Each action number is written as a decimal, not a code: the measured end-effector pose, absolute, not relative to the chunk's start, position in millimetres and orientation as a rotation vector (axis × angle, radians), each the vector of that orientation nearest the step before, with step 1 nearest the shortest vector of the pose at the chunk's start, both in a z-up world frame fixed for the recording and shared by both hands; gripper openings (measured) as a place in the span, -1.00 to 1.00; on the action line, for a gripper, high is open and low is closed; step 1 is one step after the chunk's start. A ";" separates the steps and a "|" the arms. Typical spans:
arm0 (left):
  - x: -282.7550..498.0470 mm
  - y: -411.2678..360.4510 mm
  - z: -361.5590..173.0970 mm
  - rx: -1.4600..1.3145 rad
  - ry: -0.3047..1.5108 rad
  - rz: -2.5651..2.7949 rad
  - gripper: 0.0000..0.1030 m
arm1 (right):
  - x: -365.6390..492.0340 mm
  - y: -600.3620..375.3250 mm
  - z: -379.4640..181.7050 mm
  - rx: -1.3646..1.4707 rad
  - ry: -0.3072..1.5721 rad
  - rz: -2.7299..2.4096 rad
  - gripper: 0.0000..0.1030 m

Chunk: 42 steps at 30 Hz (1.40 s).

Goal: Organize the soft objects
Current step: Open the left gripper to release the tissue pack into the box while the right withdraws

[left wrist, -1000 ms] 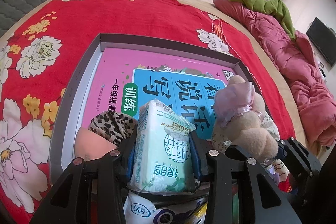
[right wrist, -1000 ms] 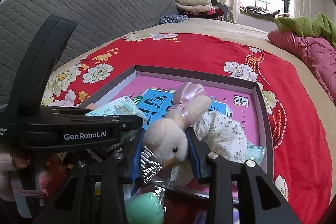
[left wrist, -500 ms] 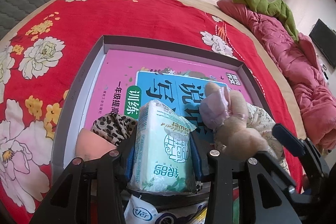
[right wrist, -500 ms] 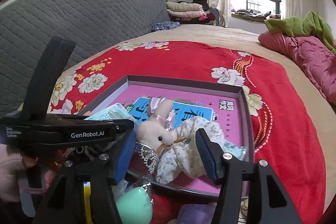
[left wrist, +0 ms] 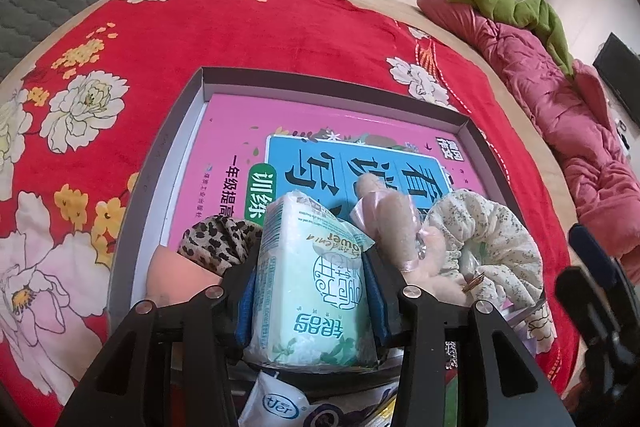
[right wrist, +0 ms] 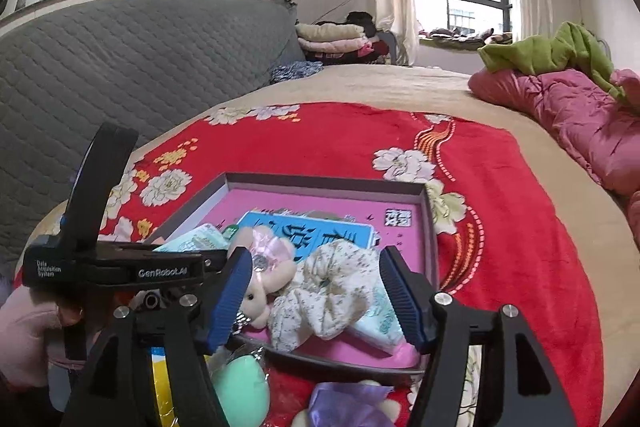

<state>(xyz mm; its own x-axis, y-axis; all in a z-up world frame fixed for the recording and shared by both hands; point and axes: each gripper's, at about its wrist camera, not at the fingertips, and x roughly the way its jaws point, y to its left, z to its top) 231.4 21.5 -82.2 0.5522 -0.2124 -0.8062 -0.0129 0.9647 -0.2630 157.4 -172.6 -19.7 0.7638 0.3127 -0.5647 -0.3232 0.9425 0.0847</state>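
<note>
The left tool (left wrist: 310, 291) is gripping a pack of tissues (left wrist: 311, 287) between its blue pads, holding it upright over the near edge of a shallow grey tray (left wrist: 180, 131). In the right wrist view the same pack (right wrist: 196, 239) is showing as a pale green corner just behind the black body of the left tool (right wrist: 116, 267).

The right tool (right wrist: 316, 303) is standing wide apart, grasping nothing; its ribbed blue pads (right wrist: 230, 299) are flanking a small plush bunny (right wrist: 260, 283) and a floral scrunchie (right wrist: 332, 287) without touching either. The bunny, wearing a pink bow, is lying in the near part of the tray (right wrist: 320, 181), leaning against the scrunchie beside it. A light blue packet (right wrist: 380, 323) is poking out from under the scrunchie.

From the left wrist view, the bunny (left wrist: 396, 227) is sitting just right of the tissues, with the scrunchie (left wrist: 488, 247) curled further right. To the left of the tissues, a leopard-print cloth (left wrist: 216, 243) is lying in the tray, and a peach-coloured soft thing (left wrist: 176, 283) is resting beside it at the near corner. A pink book (left wrist: 280, 155) with a blue title panel is covering the tray floor.

Below the right tool, outside the tray, a mint green egg-shaped thing (right wrist: 240, 391) and a purple bow (right wrist: 348, 403) are lying on the red floral blanket (right wrist: 340, 139). The blanket is spreading over a bed (right wrist: 400, 83), with a crumpled pink quilt (right wrist: 568, 119) and a green garment (right wrist: 552, 51) along its right side.
</note>
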 end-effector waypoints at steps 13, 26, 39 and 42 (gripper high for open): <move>234.5 25.7 -81.2 -0.247 1.006 -0.118 0.40 | 151.9 -180.4 -13.0 -0.010 0.639 0.296 0.37; 221.5 38.2 -63.1 -0.313 0.955 -0.155 0.47 | 146.5 -183.4 -13.4 0.011 0.649 0.268 0.38; 210.1 50.8 -46.2 -0.353 0.914 -0.163 0.48 | 144.4 -185.2 -6.7 0.021 0.646 0.241 0.38; 207.0 57.6 -39.6 -0.372 0.895 -0.160 0.48 | 142.2 -185.1 -2.0 0.023 0.636 0.242 0.38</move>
